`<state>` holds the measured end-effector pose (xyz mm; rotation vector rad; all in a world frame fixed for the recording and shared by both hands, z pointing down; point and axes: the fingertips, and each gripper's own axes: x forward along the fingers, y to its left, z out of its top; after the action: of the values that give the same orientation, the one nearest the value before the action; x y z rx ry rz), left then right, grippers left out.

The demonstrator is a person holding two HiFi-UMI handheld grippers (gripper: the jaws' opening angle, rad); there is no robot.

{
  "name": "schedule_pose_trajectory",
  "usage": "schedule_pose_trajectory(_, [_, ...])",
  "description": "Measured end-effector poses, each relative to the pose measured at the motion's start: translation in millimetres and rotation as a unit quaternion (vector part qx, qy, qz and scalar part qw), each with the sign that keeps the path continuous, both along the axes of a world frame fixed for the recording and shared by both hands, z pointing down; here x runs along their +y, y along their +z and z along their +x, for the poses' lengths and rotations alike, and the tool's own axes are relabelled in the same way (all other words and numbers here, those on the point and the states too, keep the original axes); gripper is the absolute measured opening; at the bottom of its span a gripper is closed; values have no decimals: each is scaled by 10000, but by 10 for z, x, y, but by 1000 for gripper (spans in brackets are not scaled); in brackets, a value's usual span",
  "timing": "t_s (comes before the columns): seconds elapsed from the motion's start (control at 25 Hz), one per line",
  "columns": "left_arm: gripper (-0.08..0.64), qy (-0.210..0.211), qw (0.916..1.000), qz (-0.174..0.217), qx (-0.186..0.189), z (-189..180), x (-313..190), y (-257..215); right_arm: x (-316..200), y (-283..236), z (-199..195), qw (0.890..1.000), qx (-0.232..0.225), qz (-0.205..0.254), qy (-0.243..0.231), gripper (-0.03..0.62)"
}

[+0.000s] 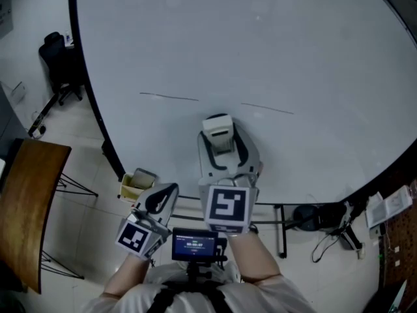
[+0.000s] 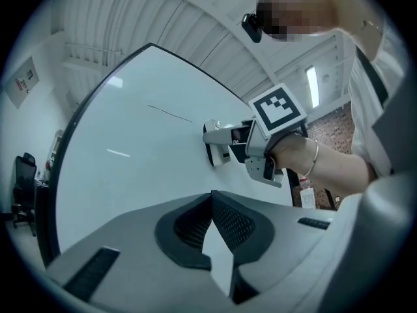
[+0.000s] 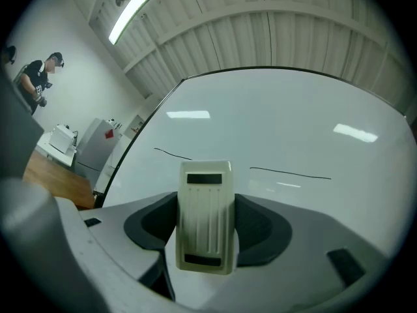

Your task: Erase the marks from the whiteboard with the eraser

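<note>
- Left gripper (image 1: 163, 193) hangs just off the whiteboard's (image 1: 260, 44) lower-left edge. Its jaws are closed tip to tip with nothing between them. It looks parked there because one tool is enough for wiping, and off the board it stays out of the wiping path.
- Left mark (image 1: 169, 97) is a thin dark line on the whiteboard, left of the board's middle. It is whole and has not been wiped.
- Eraser (image 1: 218, 132) is at the whiteboard's lower middle, below the gap between the two lines. The right gripper (image 1: 228, 165) has its jaws clamped on the eraser's two long sides. The ribbed plastic back faces the gripper, so the wiping face is turned flat toward the board, as a broad stroke needs. The left gripper view shows the eraser right at the surface, but I cannot tell whether it is actually pressing on it.
- Right mark (image 1: 267, 108) is a second thin line on the whiteboard, right of the board's middle and slightly lower than the first. It is also intact. Starting below and between the lines probably puts both in easy reach, with an upward move and then a sideways sweep.
</note>
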<state>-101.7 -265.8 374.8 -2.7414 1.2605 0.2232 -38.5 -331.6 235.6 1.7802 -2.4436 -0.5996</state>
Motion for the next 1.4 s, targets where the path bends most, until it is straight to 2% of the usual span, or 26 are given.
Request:
schedule_pose_trajectory(0.2, [6, -261, 9997, 27, 10, -312, -10, 28, -74, 8, -68, 9995, -136, -105, 257, 256])
schedule_pose_trajectory(0.32, [6, -226, 9997, -84, -4, -312, 14, 47, -66, -2, -32, 9996, -168, -63, 212, 256])
schedule_pose_trajectory(0.44, [6, -175, 9998, 47, 2, -259, -19, -8, -70, -42, 93, 9995, -182, -74, 265, 256])
schedule_pose_trajectory(0.64, [6, 1, 10000, 18, 46, -90, -38, -11, -76, -67, 452, 9977, -516, -237, 381, 257])
schedule_pose_trajectory(0.84, [6, 223, 9997, 11, 28, 182, -61, -27, -70, -34, 1004, 9952, -608, -189, 739, 258])
schedule_pose_trajectory(1.0, [6, 390, 9992, -14, -46, 339, -79, -17, -76, -25, 1265, 9929, -804, -238, 846, 258])
schedule_pose_trajectory(1.16, [6, 396, 9989, 240, -32, 441, -111, -95, -85, -13, 1453, 9914, -942, -271, 867, 258])
schedule_pose_trajectory(1.4, [6, 384, 9991, 153, -71, 517, -73, -75, -64, 27, 1853, 9857, -1220, -303, 1123, 258])
